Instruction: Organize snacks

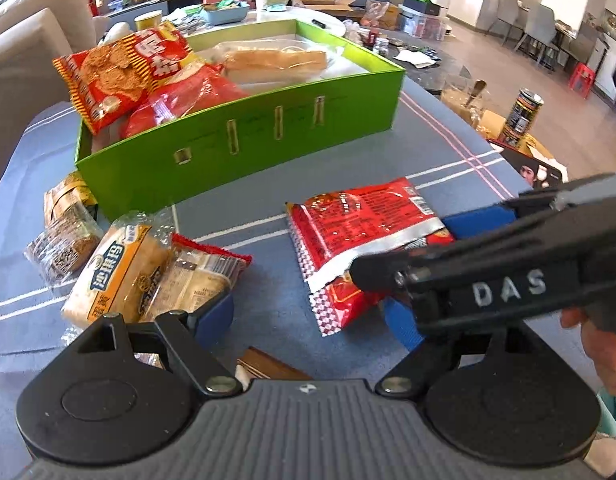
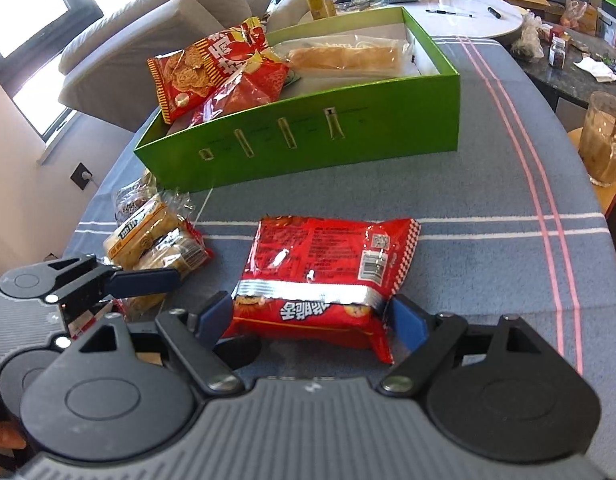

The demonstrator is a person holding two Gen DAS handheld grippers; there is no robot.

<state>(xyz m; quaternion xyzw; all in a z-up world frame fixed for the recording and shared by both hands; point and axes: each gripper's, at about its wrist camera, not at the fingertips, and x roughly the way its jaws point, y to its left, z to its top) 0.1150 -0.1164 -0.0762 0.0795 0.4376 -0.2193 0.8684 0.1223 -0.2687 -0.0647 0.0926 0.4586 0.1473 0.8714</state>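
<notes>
In the left wrist view the left gripper (image 1: 308,316) is held with fingers spread apart beside the bread packs (image 1: 147,272), while in the right wrist view the red snack packet (image 2: 324,276), lying on the striped tablecloth (image 2: 488,200) before the green box (image 2: 308,140), is straddled by the right gripper (image 2: 312,316), whose fingers flank its near end without a visible clamp

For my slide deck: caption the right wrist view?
Right gripper straddles a red snack packet before the green box.

Glossy foil snack pkt (image 2: 324,264), matt cardboard box (image 2: 308,148), woven cloth (image 2: 488,280).
</notes>
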